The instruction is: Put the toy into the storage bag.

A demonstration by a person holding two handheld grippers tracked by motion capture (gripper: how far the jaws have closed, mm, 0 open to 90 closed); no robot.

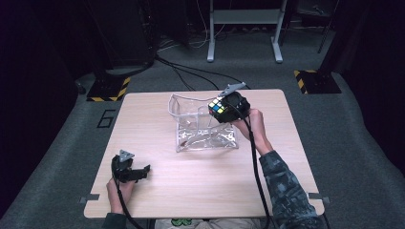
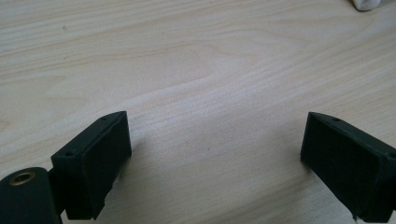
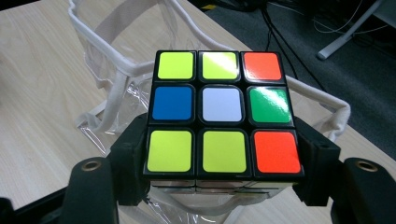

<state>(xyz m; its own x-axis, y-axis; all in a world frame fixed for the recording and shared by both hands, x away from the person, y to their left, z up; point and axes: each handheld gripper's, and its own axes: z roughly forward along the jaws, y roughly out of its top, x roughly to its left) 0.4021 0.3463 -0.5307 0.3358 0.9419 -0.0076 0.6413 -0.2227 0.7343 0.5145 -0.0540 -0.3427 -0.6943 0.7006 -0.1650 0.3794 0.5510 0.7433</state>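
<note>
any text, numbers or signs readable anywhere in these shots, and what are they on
"6": a dark outlined numeral on the grey carpet floor, left of the light wooden table.
No lettering on the multicoloured puzzle cube or the clear plastic bag with white trim.
The yellow-and-black striped floor plates carry no words.

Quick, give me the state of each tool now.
Left tool: open, empty, over the wooden table.
Right tool: shut on the multicoloured puzzle cube.
</note>
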